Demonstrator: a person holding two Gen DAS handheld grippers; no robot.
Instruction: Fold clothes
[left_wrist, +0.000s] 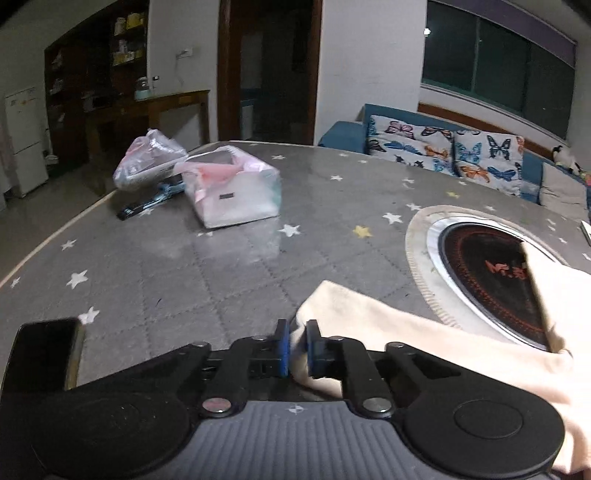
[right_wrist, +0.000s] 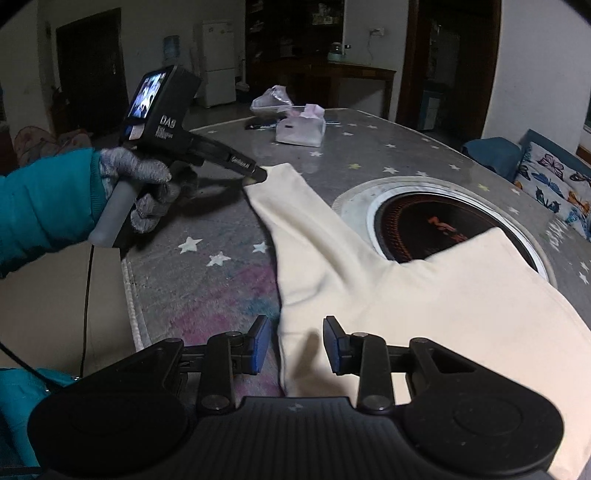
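Note:
A cream garment (right_wrist: 424, 295) lies spread on the grey star-patterned table (right_wrist: 221, 229), with two long parts reaching away from me. In the right wrist view, my left gripper (right_wrist: 255, 176), held by a gloved hand (right_wrist: 147, 184), pinches the far tip of the left part. The left wrist view shows the same garment (left_wrist: 406, 339) with a fold of it between the nearly closed blue pads of my left gripper (left_wrist: 297, 343). My right gripper (right_wrist: 297, 343) stands open, its fingers on either side of the garment's near left edge, gripping nothing.
A round black cooktop (right_wrist: 436, 229) is set into the table, partly covered by the garment. Plastic bags (left_wrist: 236, 192) sit at the far side. A dark phone (left_wrist: 44, 350) lies near the left gripper. The table's near-left edge (right_wrist: 129, 295) borders a cardboard surface. A sofa with butterfly cushions (left_wrist: 443, 151) stands behind.

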